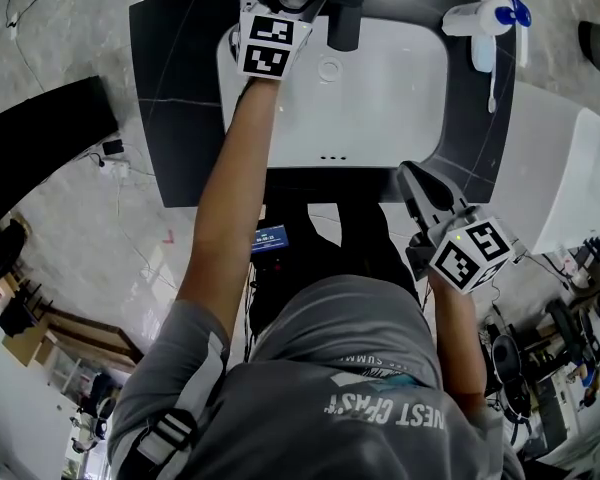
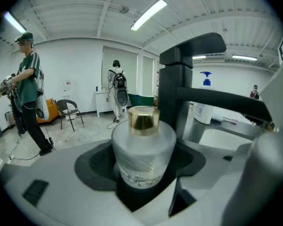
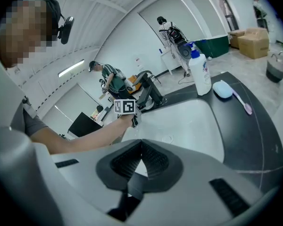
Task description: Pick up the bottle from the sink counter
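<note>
At the far left rear corner of the dark sink counter (image 1: 180, 88), the left gripper (image 1: 283, 4) is reaching over the white basin (image 1: 380, 98) and closing round the bottle (image 2: 144, 149). The bottle, frosted glass with a gold cap, is standing upright between the jaws, just beside the black faucet (image 1: 345, 8). Both dark pads are lying against its sides, so the gripper is pinching it at a wide spread. Its base is looking level with the counter, and I cannot tell that it is clearing the surface, so the grasp seems made while the lift is waiting to be done. Raising it straight up, away from the faucet, is what is remaining.

Further right, at the near edge of the basin, the right gripper (image 1: 412, 178) is hovering with its jaws pressed together at the tips, holding nothing and taking no part. At the right rear corner a white pump dispenser (image 1: 480, 18) with a blue head is lying on its side, well apart from both tools
</note>
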Tool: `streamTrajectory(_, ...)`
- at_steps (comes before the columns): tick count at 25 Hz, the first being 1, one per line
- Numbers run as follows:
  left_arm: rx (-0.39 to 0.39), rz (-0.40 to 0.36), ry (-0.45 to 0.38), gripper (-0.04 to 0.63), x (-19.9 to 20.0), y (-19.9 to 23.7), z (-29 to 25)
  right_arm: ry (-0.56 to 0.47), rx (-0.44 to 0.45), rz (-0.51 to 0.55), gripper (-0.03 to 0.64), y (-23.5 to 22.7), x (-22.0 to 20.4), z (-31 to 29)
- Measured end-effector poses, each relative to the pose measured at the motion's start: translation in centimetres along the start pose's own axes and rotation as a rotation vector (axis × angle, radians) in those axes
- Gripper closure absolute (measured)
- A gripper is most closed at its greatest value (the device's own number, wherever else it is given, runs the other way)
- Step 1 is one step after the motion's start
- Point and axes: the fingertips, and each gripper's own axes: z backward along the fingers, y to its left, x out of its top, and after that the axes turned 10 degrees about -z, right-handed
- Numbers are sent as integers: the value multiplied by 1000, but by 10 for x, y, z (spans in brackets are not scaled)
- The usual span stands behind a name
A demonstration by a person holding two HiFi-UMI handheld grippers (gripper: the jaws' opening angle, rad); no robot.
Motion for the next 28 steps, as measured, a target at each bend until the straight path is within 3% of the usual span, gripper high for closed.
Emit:
streamTrajectory(15, 24, 17, 13, 267, -5, 11, 8, -18, 1, 10, 615, 2, 3, 5)
streamTrajectory(28, -10, -4, -34, 267, 43, 22, 70, -112, 86, 88, 614, 38, 45, 6)
